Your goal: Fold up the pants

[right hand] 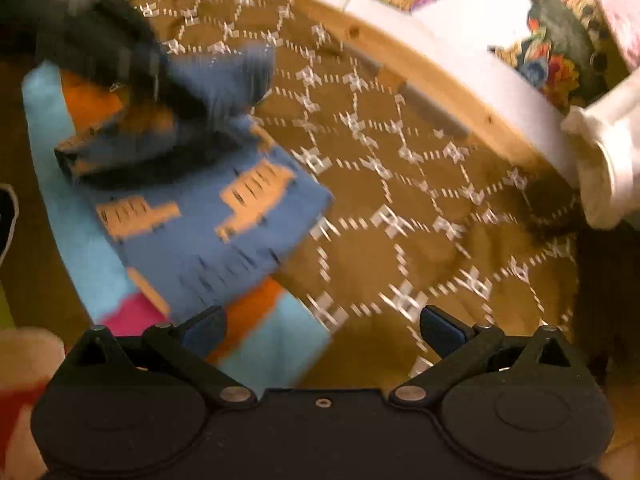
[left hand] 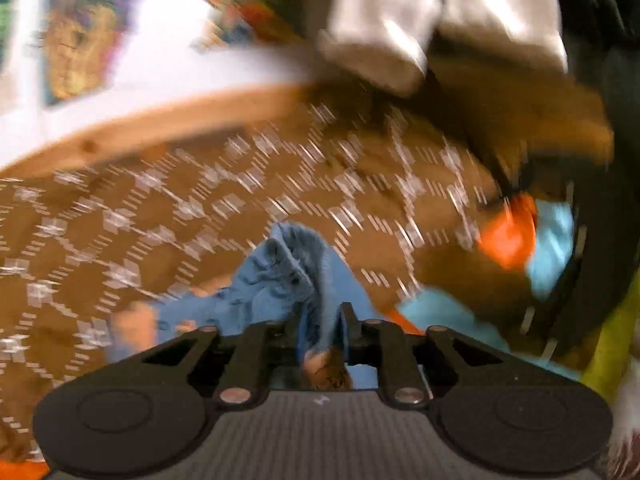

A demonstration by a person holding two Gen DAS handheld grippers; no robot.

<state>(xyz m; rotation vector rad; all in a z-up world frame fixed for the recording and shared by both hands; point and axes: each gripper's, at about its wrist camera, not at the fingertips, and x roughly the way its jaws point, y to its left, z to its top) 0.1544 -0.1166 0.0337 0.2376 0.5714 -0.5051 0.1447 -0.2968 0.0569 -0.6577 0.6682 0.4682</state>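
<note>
Both views are smeared by motion blur, so fine detail is lost.

In the left wrist view, a brown cloth (left hand: 168, 216) with a white stitched diamond pattern covers the counter, whose pale wooden edge (left hand: 152, 128) curves along the far side. The pants (left hand: 280, 276), soft blue fabric with orange patches, rise bunched and wrinkled from the near edge up between the fingers. The left gripper (left hand: 324, 332) points forward over the cloth, its black fingers drawn together and clamped on a fold of the blue fabric. Farther right, near the counter's right edge, lies a light blue and orange cloth (left hand: 532, 240), partly hidden under brown fabric. Something white (left hand: 400, 16) hangs over the far edge; what it is cannot be made out.

In the right wrist view, the light blue and orange cloth (right hand: 52, 200) runs down the counter's left edge. The pants (right hand: 224, 216) lie on it and on the brown cloth (right hand: 420, 208) as a flattish blue slab with orange block shapes, their far end lifted toward a dark blurred shape (right hand: 100, 40) at the upper left, too smeared to identify. The right gripper (right hand: 324, 328) hovers above the near edge, its fingers wide apart and holding nothing; the left finger sits just over the pants' near corner, though contact cannot be judged. The wooden edge (right hand: 432, 72) arcs across the upper right.
</note>
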